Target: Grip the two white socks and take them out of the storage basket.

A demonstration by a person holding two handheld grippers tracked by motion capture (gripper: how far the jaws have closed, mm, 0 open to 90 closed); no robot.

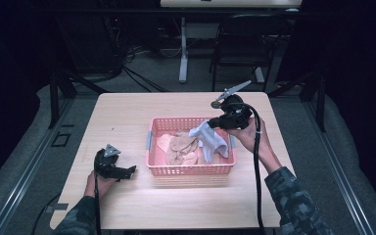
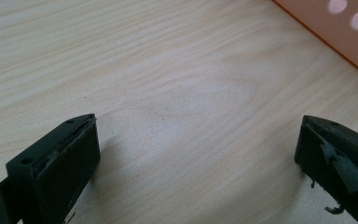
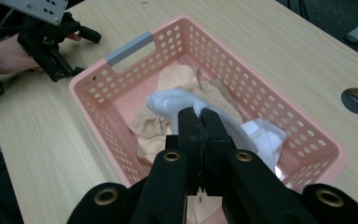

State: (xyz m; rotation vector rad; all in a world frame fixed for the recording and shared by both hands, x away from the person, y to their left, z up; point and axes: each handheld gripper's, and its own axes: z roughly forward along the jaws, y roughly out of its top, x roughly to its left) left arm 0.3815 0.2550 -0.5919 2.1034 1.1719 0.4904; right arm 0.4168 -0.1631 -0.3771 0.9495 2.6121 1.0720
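Dark curtains hung all round the pale wooden table, and a black chair stood behind it. On the table sat a pink plastic basket full of little holes, with some soft peach-coloured cloths lying inside.

My right gripper was over the basket's right end. Its jaws were squeezed tight on a white sock. The sock hung down from the jaws, so its long way ran top to bottom, and its low end dipped into the basket beside the peach cloths. I think the low end touched them, but I could not be sure from up high.

My left gripper rested on the table, just left of the basket. Its jaws were wide apart and held nothing. So my right hand was the nearer one, straight above where the sock could drop.

From the right gripper view I could see the sock bunched at the jaw tips and the grey handle on the basket's far end. The left gripper view showed me bare wood between its jaws and one pink corner of the basket.
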